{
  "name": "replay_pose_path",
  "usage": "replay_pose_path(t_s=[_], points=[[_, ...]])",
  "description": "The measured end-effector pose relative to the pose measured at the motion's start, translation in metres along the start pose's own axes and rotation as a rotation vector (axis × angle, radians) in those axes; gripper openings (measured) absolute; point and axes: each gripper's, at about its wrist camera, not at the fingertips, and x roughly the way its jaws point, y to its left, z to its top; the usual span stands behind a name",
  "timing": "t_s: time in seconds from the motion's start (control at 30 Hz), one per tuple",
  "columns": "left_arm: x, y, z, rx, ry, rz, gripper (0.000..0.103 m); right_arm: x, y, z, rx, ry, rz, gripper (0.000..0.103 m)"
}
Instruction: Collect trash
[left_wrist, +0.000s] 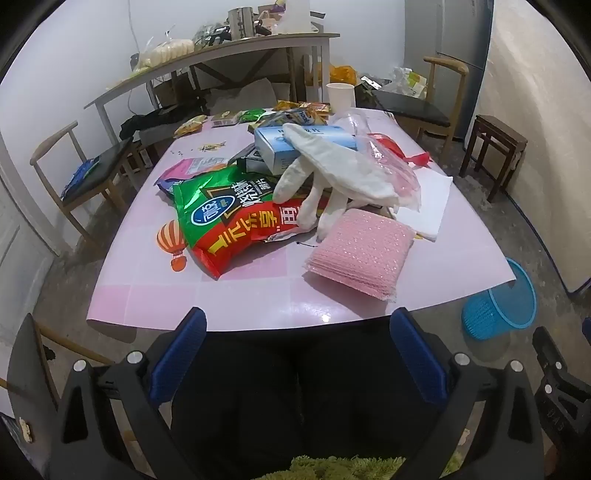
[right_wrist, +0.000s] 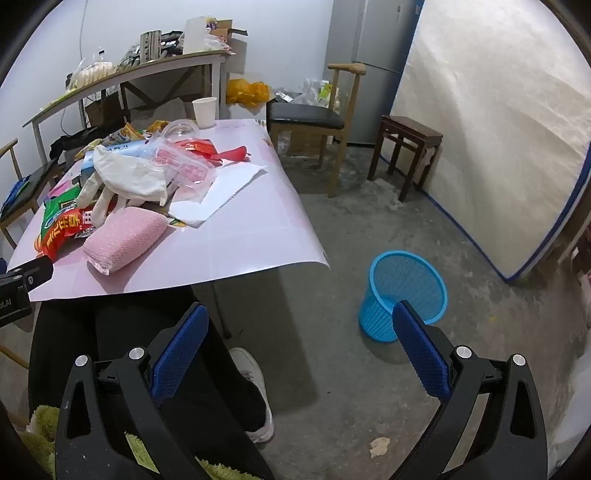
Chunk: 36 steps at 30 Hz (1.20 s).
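Trash lies heaped on the pink table (left_wrist: 258, 295): a red-and-green snack bag (left_wrist: 229, 218), a white glove (left_wrist: 332, 173) draped across a blue box (left_wrist: 295, 142), a pink sponge pack (left_wrist: 364, 251), clear wrappers and a paper cup (left_wrist: 340, 95) at the table's far edge. The blue mesh basket (right_wrist: 406, 291) stands on the floor right of the table; its visible interior shows nothing. Left gripper (left_wrist: 297, 332) and right gripper (right_wrist: 301, 325) hang spread wide, holding nothing, near the table's front edge. Chairs flank the table.

glossy pink tabletop (left_wrist: 258, 295), woven blue plastic basket (right_wrist: 406, 288), rough concrete floor (right_wrist: 351, 369)
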Motion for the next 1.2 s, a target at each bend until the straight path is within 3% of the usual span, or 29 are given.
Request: replay_pose_path(t_s=[0.23, 0.3, 1.2], points=[[0.001, -0.010, 0.001, 0.026, 0.000, 0.010, 0.098, 0.003, -0.001, -0.002, 0.001, 0.003, -0.006, 0.096], [-0.001, 0.003, -0.001, 0.001, -0.002, -0.005, 0.098, 0.004, -0.001, -0.002, 0.001, 0.002, -0.008, 0.095], [-0.001, 0.010, 0.003, -0.015, -0.010, 0.008, 0.098, 0.000, 0.002, 0.000, 0.005, 0.002, 0.011, 0.096]])
